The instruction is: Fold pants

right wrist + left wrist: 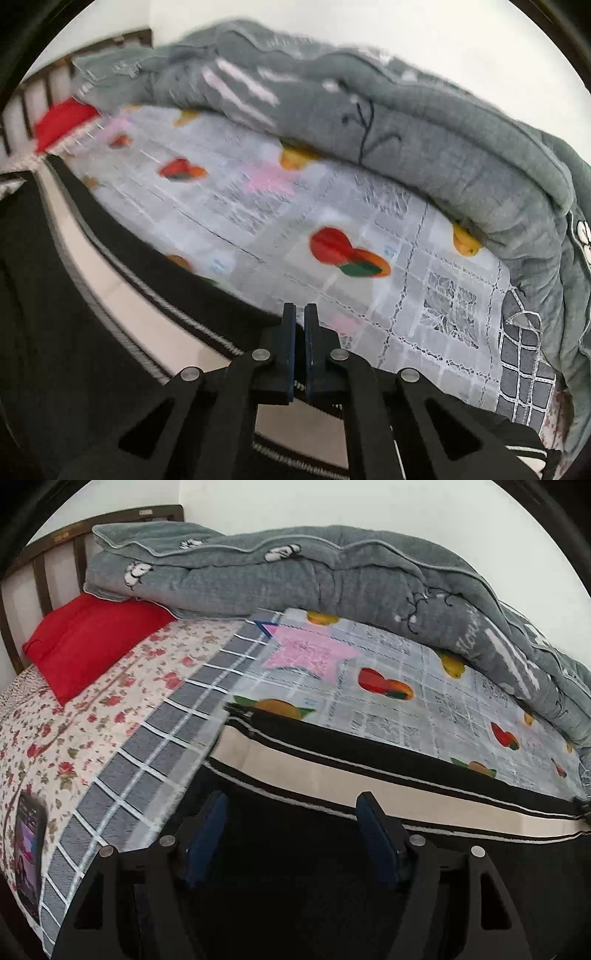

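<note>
Black pants with a cream side stripe [332, 771] lie stretched across the near part of the bed. My left gripper [291, 803] hovers over the black cloth with its blue-padded fingers wide apart and nothing between them. In the right wrist view the same pants [110, 291] run from the left down under my right gripper [300, 314]. Its fingers are pressed together right at the far black edge of the pants, where the cloth meets the fruit-print sheet [332, 206]. That view is blurred.
A thick grey quilt [332, 572] is bunched along the far side of the bed against the wall. A red pillow [92, 638] lies by the wooden headboard [37, 561]. A phone [29, 849] rests on the floral sheet at the left.
</note>
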Available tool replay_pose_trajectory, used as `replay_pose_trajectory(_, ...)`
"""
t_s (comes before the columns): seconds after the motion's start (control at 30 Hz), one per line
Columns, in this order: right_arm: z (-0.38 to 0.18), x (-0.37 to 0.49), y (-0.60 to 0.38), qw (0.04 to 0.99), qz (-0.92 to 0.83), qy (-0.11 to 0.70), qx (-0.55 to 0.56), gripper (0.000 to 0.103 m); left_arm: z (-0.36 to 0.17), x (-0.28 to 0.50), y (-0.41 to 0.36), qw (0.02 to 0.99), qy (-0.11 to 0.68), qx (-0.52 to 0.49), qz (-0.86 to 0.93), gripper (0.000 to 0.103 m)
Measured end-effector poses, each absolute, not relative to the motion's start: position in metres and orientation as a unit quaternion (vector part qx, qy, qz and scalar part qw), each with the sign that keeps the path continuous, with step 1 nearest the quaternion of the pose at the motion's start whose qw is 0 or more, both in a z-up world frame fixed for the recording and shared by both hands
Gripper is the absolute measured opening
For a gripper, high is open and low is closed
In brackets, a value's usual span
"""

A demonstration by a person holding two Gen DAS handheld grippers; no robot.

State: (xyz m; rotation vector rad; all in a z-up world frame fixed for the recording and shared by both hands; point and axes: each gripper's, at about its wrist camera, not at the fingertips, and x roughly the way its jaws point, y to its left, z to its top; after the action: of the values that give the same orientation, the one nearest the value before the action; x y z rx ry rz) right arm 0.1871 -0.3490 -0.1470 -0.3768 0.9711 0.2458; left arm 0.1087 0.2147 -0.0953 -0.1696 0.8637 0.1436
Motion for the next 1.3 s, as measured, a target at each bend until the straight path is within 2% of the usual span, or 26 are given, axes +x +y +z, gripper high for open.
replay_pose_trajectory(0.1,-0.158,0.19,-0.338,0.859,0.093,0.458,-0.211,0.0,-0.092,0.105,0.207,0.904,0.418,-0.071,0.061,0.07)
replay_pose_trajectory(0.2,-0.126,0.179,-0.357,0.883,0.11,0.434,-0.144,0.005,-0.085,0.096,0.203,0.909,0.408,-0.059,0.056,0.07)
replay_pose_trajectory(0.23,-0.117,0.174,-0.365,0.883,0.121,0.432,-0.135,0.021,-0.085,0.094,0.203,0.91,0.407,-0.06,0.055,0.07)
replay_pose_trajectory(0.27,-0.111,0.169,-0.371,0.882,0.127,0.432,-0.138,0.051,-0.085,0.093,0.203,0.91,0.407,-0.062,0.054,0.07)
replay_pose_trajectory(0.33,-0.105,0.167,-0.38,0.885,0.128,0.423,-0.148,0.073,-0.087,0.09,0.203,0.909,0.408,-0.07,0.051,0.07)
replay_pose_trajectory(0.5,-0.125,0.174,-0.408,0.852,0.155,0.479,-0.147,0.073,-0.096,0.089,0.195,0.905,0.417,-0.074,0.045,0.07)
replay_pose_trajectory(0.57,-0.144,0.177,-0.413,0.831,0.157,0.51,-0.157,0.068,-0.096,0.088,0.192,0.905,0.418,-0.068,0.043,0.07)
replay_pose_trajectory(0.6,-0.146,0.174,-0.414,0.834,0.162,0.501,-0.164,0.064,-0.095,0.087,0.191,0.905,0.418,-0.064,0.045,0.07)
replay_pose_trajectory(0.63,-0.143,0.169,-0.412,0.838,0.169,0.489,-0.175,0.038,-0.095,0.087,0.191,0.905,0.418,-0.062,0.046,0.07)
replay_pose_trajectory(0.67,-0.141,0.166,-0.41,0.839,0.168,0.483,-0.188,0.004,-0.094,0.086,0.19,0.905,0.419,-0.061,0.046,0.07)
replay_pose_trajectory(0.87,-0.121,0.161,-0.416,0.865,0.174,0.439,-0.17,0.003,-0.09,0.084,0.192,0.906,0.415,-0.064,0.051,0.07)
replay_pose_trajectory(1.0,-0.152,0.175,-0.408,0.852,0.162,0.467,-0.175,0.003,-0.091,0.08,0.188,0.903,0.422,-0.071,0.045,0.07)
replay_pose_trajectory(1.2,-0.124,0.159,-0.42,0.876,0.112,0.448,-0.137,0.012,-0.082,0.052,0.183,0.906,0.415,-0.081,0.034,0.07)
replay_pose_trajectory(1.3,-0.105,0.138,-0.426,0.896,0.065,0.426,-0.109,0.024,-0.081,0.03,0.181,0.907,0.408,-0.098,0.027,0.07)
